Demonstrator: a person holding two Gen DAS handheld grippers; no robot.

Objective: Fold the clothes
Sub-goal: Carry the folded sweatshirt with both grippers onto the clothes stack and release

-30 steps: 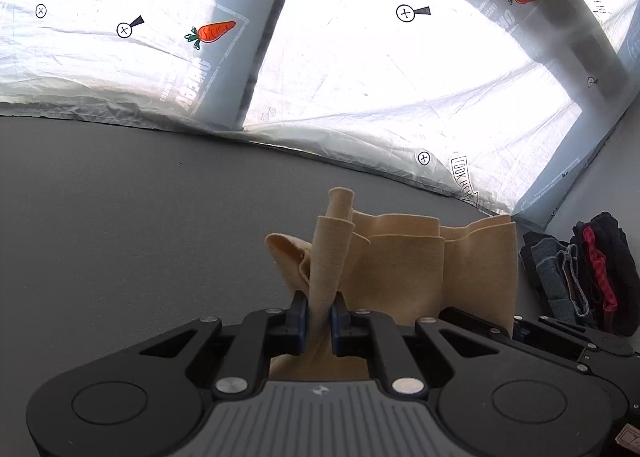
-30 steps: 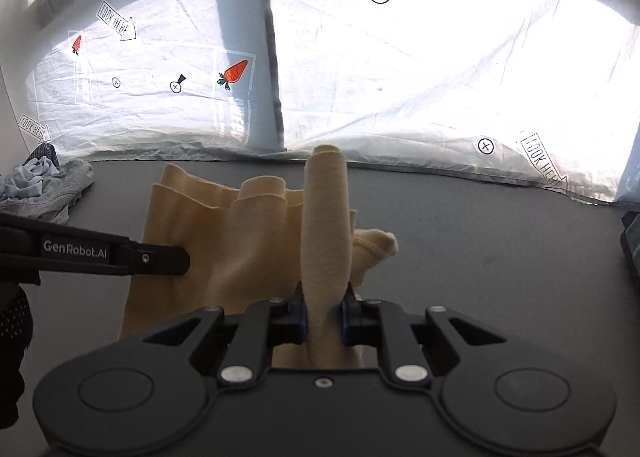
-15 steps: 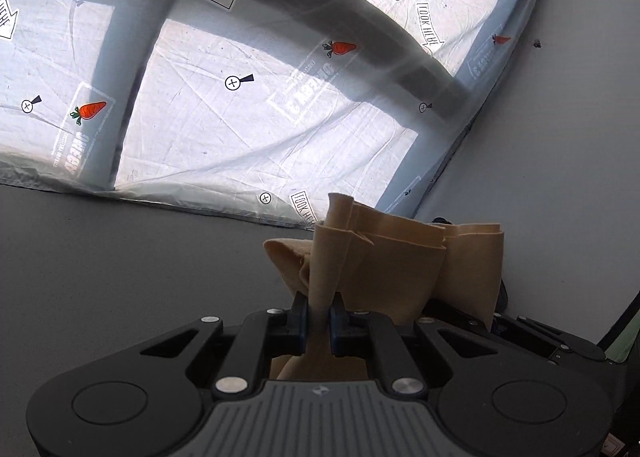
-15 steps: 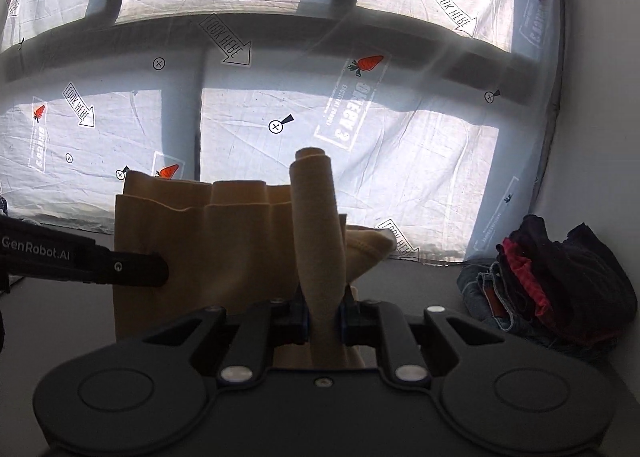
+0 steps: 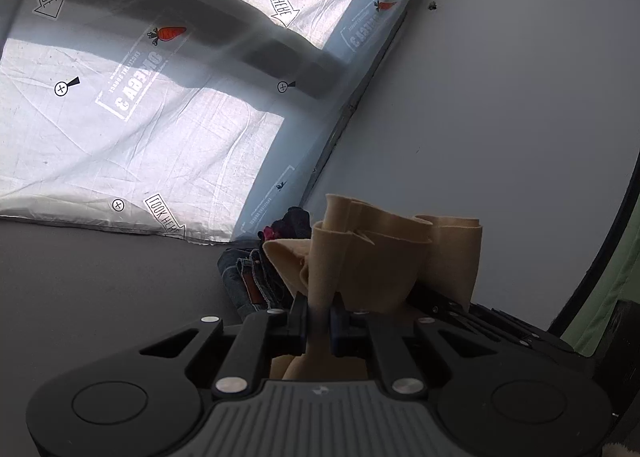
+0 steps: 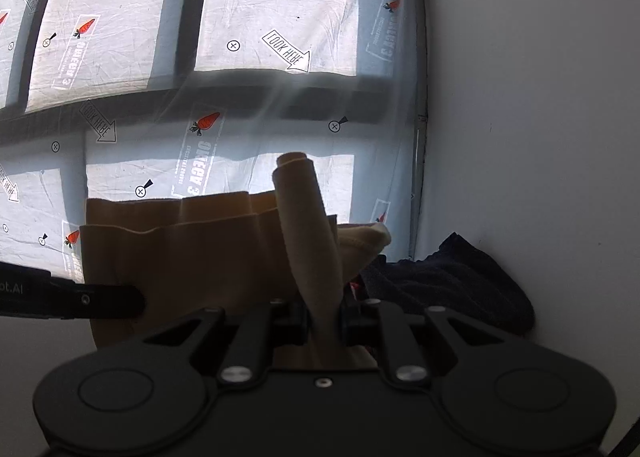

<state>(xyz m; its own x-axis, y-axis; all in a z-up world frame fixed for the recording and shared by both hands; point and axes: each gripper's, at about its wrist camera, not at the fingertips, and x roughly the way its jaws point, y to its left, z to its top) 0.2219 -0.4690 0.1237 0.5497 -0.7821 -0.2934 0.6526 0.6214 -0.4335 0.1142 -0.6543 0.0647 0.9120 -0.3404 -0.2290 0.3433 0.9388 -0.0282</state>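
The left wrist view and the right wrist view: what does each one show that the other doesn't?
Only the left wrist view shows the jeans on the dark table, and the left gripper pinching cloth. Only the right wrist view shows the right gripper pinching a rolled edge, with the other gripper's finger reaching in from the side. Both show the tan garment held up, the dark clothes pile, and the printed window sheet.
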